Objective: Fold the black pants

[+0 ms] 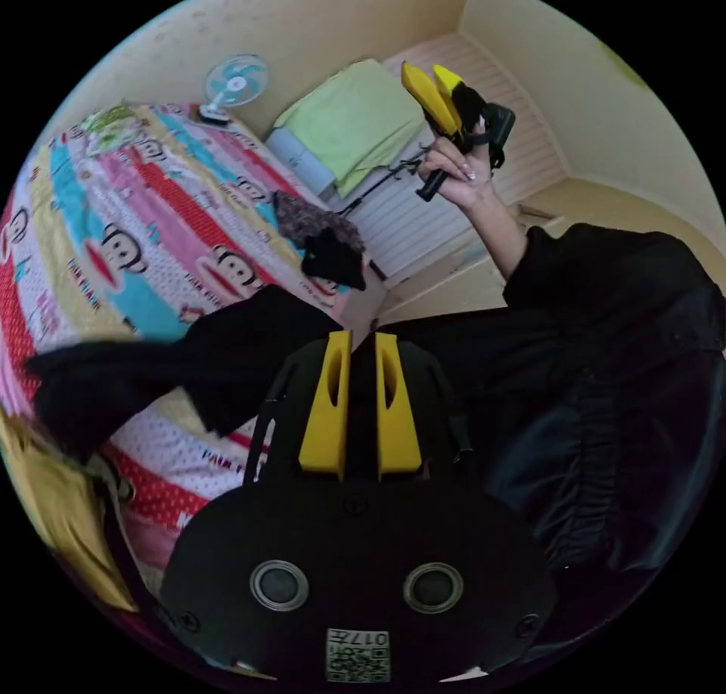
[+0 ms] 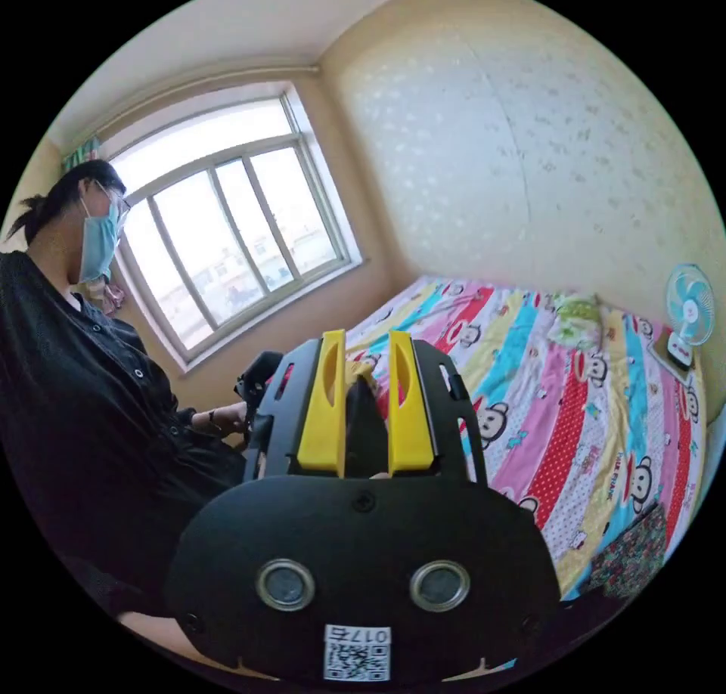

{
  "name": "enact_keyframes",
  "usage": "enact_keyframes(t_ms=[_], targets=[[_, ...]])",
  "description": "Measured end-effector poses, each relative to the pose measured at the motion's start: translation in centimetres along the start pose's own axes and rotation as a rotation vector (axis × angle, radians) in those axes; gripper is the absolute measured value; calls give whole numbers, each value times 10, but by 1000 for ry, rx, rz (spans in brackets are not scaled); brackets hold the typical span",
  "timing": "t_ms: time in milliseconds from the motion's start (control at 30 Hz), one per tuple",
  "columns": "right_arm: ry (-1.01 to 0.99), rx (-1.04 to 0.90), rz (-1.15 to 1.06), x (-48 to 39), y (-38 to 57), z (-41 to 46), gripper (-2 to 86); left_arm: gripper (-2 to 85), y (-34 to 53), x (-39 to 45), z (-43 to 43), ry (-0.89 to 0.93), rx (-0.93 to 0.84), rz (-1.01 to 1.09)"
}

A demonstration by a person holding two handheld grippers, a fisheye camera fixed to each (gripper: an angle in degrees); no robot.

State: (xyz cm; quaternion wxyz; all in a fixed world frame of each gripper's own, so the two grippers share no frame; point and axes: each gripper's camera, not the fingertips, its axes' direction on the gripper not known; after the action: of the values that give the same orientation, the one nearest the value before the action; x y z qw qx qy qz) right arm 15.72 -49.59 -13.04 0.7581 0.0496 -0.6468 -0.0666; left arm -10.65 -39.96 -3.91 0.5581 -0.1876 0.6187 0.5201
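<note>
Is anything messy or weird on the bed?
A bit. The black pants lie bunched across the striped bedsheet, one end pinched in the left gripper. A dark crumpled heap of clothes sits at the bed's edge.

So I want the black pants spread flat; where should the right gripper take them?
Probably grip the far end of the black pants, coming from above: it lies stretched out on the bedspread, while the near end bunches by the left gripper.

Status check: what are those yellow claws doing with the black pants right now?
Left gripper shut on black pants at bed edge. Right gripper raised, jaws nearly closed, dark cloth between them. Patterned clothes lie on bed.
</note>
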Motion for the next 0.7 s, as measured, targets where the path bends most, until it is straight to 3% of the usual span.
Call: enact_keyframes(t_ms=[133,200,300,567,700], targets=[[-92,-327,73,56,10,146,97,57,66,-46,-37,-46,85,-224],[23,-574,89,90,37,242,108,55,100,-66,-50,21,168,-318],[135,-748,130,141,73,323,115,48,150,-87,-59,108,280,-432],[301,-753,555,318,182,393,119,52,180,-130,-27,169,198,-590],[189,-767,660,352,236,411,96,55,163,-156,-8,175,95,-583]])
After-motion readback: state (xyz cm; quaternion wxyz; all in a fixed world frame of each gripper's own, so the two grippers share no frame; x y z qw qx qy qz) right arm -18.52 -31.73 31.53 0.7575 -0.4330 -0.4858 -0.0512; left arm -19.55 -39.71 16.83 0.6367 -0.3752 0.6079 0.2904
